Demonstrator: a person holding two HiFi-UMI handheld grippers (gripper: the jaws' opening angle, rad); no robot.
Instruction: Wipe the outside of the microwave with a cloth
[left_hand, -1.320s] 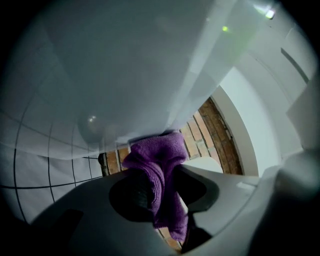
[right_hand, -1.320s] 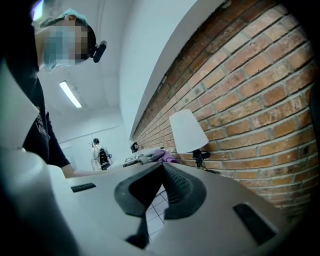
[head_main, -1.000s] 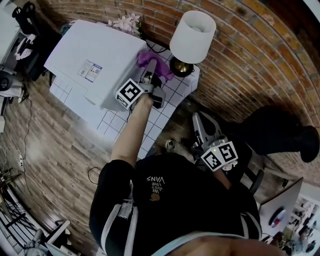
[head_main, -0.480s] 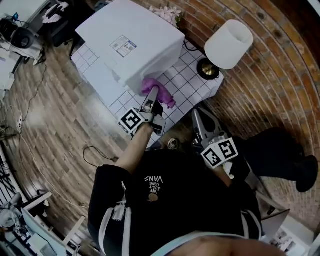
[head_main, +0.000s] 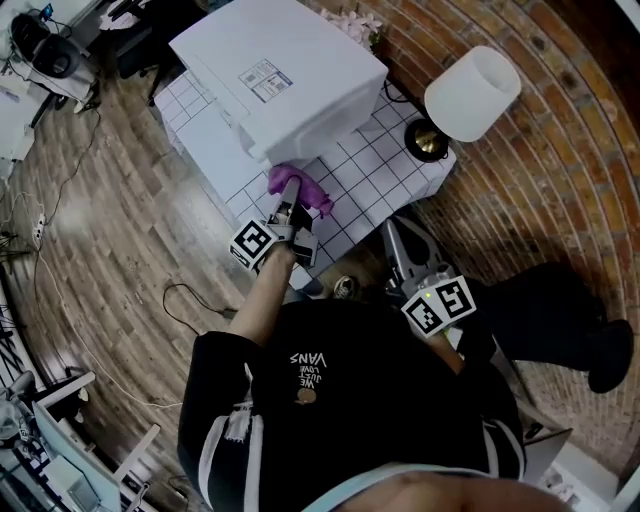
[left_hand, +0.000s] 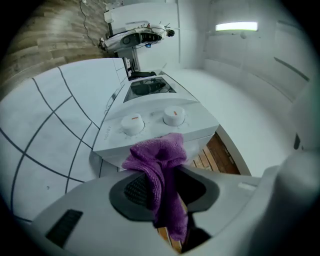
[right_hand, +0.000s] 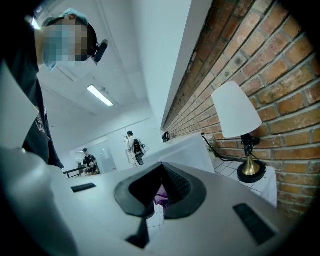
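Observation:
The white microwave stands on a white tiled table. My left gripper is shut on a purple cloth and holds it against the microwave's lower front corner. In the left gripper view the cloth hangs from between the jaws of the left gripper, just below the panel with two round knobs. My right gripper hangs below the table's edge, near the person's body, shut with nothing in it. In the right gripper view a sliver of purple shows past the right gripper.
A lamp with a white shade and a brass base stands on the table right of the microwave, against the brick wall. Pale flowers lie behind the microwave. A cable runs over the wooden floor. Desks with equipment stand at the upper left.
My left gripper has carried the cloth from the microwave's back corner by the lamp, along its side, down to the front lower corner. The right gripper has stayed where it was.

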